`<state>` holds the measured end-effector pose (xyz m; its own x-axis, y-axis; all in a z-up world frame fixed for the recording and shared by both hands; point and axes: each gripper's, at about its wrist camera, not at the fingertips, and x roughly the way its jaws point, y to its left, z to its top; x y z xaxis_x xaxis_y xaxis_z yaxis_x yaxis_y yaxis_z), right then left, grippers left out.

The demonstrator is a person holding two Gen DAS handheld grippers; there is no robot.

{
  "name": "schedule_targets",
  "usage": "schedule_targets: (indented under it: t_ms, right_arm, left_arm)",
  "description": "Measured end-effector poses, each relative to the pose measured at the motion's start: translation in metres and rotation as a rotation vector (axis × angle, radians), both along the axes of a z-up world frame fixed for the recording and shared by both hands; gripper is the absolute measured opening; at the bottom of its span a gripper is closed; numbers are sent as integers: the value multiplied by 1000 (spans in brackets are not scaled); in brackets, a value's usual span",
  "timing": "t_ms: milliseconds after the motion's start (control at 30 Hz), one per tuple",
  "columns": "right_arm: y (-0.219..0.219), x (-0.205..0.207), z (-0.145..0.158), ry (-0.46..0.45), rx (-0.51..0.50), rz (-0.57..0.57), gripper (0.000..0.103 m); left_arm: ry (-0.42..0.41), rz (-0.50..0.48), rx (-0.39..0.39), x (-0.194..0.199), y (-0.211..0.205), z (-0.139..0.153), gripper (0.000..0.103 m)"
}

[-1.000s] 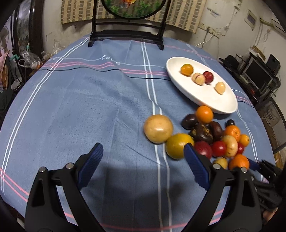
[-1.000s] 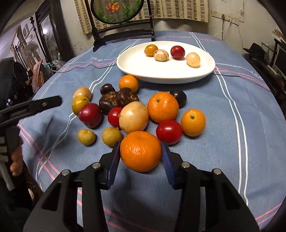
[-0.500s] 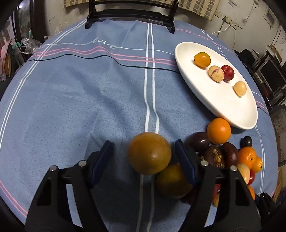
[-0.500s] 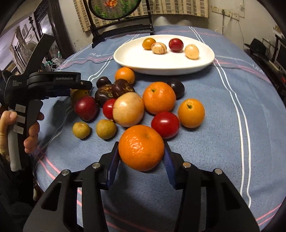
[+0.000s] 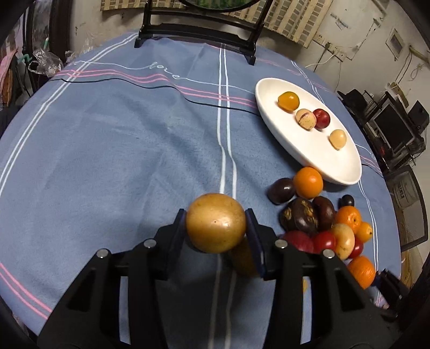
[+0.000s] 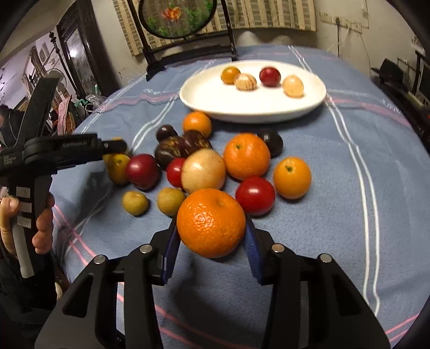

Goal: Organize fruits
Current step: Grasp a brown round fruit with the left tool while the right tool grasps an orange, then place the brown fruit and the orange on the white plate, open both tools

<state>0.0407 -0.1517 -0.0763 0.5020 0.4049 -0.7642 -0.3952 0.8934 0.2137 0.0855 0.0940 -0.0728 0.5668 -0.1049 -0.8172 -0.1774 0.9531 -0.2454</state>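
Note:
My left gripper [image 5: 216, 228] is shut on a large tan-yellow round fruit [image 5: 215, 222] and holds it above the blue tablecloth. My right gripper [image 6: 211, 236] is shut on a big orange [image 6: 211, 222], lifted a little off the cloth. A white oval plate [image 5: 317, 150] holds several small fruits; it also shows in the right wrist view [image 6: 212, 99]. A pile of mixed fruits [image 6: 215, 166] lies on the cloth in front of the plate, seen at the right in the left wrist view [image 5: 317, 214]. The left gripper's body [image 6: 61, 150] shows at the left of the right wrist view.
A black stand with a round screen [image 6: 177, 16] is at the table's far edge. A yellow-green fruit [image 5: 243, 257] lies just under my left gripper. A black cord [image 5: 161, 87] runs across the cloth. Shelves and clutter surround the round table.
My left gripper closed on the tan-yellow fruit and lifted it. My right gripper keeps its hold on the orange and has risen slightly.

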Motion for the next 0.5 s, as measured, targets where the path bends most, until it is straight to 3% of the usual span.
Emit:
schedule_targets:
  t_ms: [500]
  right_arm:
    - [3, -7, 25, -68, 30, -8, 45]
  left_arm:
    - [-110, -50, 20, -32, -10, 38, 44]
